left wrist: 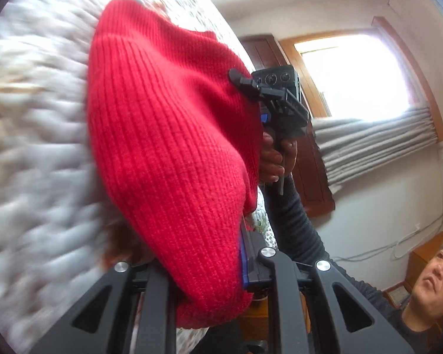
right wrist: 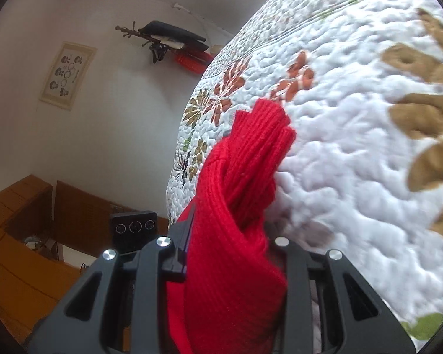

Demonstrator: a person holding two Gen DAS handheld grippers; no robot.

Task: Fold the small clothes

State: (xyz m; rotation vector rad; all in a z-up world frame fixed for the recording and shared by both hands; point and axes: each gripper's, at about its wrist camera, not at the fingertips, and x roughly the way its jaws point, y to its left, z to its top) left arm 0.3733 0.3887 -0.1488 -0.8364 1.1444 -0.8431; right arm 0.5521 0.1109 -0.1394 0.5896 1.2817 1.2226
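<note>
A red ribbed knit garment (left wrist: 168,147) hangs lifted in front of the quilted bed (left wrist: 35,147), stretched between both grippers. My left gripper (left wrist: 209,268) is shut on its near edge, and the cloth drapes over the fingertips and hides them. In the left wrist view my right gripper (left wrist: 245,84) is shut on the garment's far edge, held by a hand (left wrist: 273,159) in a dark sleeve. In the right wrist view the garment (right wrist: 230,236) bunches and twists out of my right gripper (right wrist: 230,253), its ribbed end reaching toward the quilt (right wrist: 354,162).
The flowered white quilt fills the space behind the garment. A window (left wrist: 354,79) with grey curtains and a wooden frame is to the right. The person stands low at the right (left wrist: 428,295). A wall rack (right wrist: 168,41), a poster (right wrist: 66,75) and wooden furniture (right wrist: 20,250) are on the left.
</note>
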